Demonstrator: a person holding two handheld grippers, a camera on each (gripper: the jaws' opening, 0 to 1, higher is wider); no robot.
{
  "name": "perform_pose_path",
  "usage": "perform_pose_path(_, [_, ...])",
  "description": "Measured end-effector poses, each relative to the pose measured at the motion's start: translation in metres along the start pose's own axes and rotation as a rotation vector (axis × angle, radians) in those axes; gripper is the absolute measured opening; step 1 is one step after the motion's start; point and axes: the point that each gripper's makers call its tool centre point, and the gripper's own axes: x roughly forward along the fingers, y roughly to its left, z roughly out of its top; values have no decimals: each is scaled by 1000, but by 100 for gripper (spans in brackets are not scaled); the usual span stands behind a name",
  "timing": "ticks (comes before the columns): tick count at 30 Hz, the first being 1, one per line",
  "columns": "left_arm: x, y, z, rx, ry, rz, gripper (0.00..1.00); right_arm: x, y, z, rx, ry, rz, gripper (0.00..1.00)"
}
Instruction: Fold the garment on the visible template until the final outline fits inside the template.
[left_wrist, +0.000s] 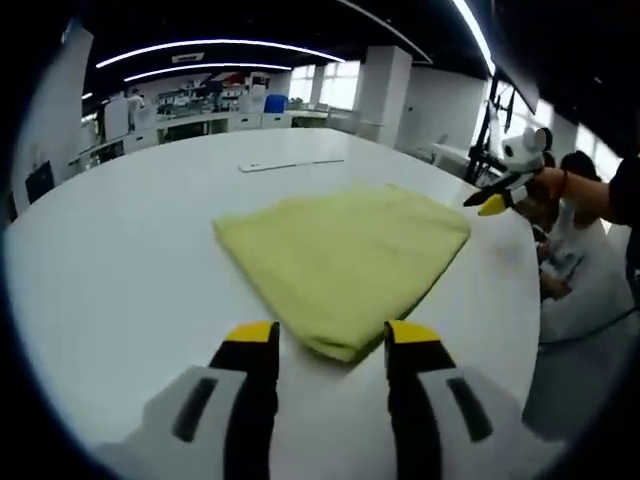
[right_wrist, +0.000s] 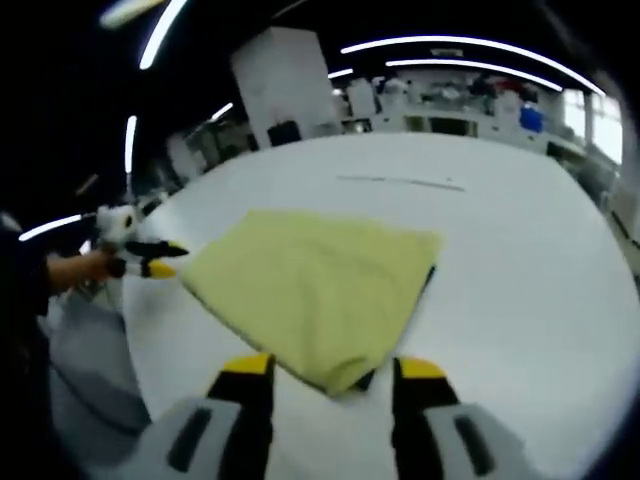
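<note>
Here the left gripper (left_wrist: 328, 335) hangs with its yellow-tipped jaws spread and nothing between them, straddling the near corner of the yellow garment (left_wrist: 345, 260) without clearly touching it. In the right gripper view the right gripper (right_wrist: 328, 368) stands the same way, released and empty, its jaws to either side of another corner of the garment (right_wrist: 315, 290). Each gripper also appears at the edge of the other's view, off the cloth at one of its side corners, though its jaws are too small there to read. That posture suggests, as a judgement, that the two are either lining up on corners for another fold or checking the result.

The garment lies flat on the white desk (left_wrist: 120, 270) as a compact, roughly square stack of layers, well inside the desk's edge and fully in sight. A dark sliver (right_wrist: 430, 275) peeks out along one edge in the right gripper view; it may be the template beneath, which would mean the cloth nearly covers it, but I cannot tell for sure. Farther back on the desk lies a thin pale strip (left_wrist: 290, 163), well apart from the garment.
</note>
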Motion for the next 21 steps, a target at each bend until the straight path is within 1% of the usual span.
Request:
perform_pose_path(4, [-1, -8, -4, -11, -2, -4, 34, -1, 2, -9, 1, -3, -16, 36])
perform_pose_path(7, [1, -9, -8, -27, 3, -6, 30, 0, 6, -16, 20, -2, -17, 30])
perform_pose_path(10, [3, -10, -12, -43, 3, -9, 28, 3, 3, -21, 33, -10, -38, 25])
perform_pose_path(12, [4, -9, -15, -56, 1, -9, 24, 5, 3, -22, 34, -20, -44, 19])
perform_pose_path(14, [5, -9, -16, -82, -1, -11, 20, 7, 2, -25, 53, -28, -49, 14])
perform_pose_path(18, [5, -9, -15, -101, -18, -8, 15, 13, 1, -25, 80, -64, -56, 7])
perform_pose_path(21, [5, -8, -17, -112, -19, -8, 10, 16, 0, -26, 92, -72, -61, 2])
